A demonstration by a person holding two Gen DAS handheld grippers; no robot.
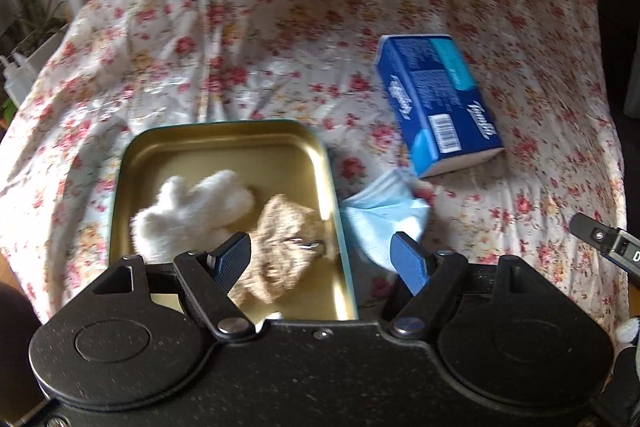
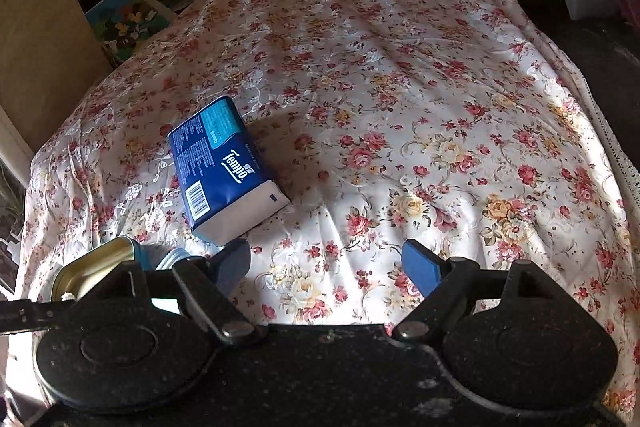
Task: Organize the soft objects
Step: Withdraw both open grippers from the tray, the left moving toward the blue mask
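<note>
A gold metal tin [image 1: 224, 141] lies on the floral bedspread, and its corner shows in the right wrist view [image 2: 100, 259]. In it lie a white fluffy plush [image 1: 192, 211] and a tan furry plush [image 1: 284, 243]. A light blue face mask [image 1: 384, 223] lies just right of the tin. A blue Tempo tissue pack [image 1: 436, 103] lies further right and back; it also shows in the right wrist view [image 2: 224, 167]. My left gripper [image 1: 320, 263] is open above the tin's right edge, empty. My right gripper [image 2: 326, 267] is open and empty over bare bedspread.
The floral bedspread [image 2: 400, 67] covers the whole surface and drops off at its edges. Potted plants and a white object [image 1: 24, 59] stand beyond the left edge. A picture book [image 2: 124, 23] sits by the wall. The other gripper's tip [image 1: 608, 247] shows at right.
</note>
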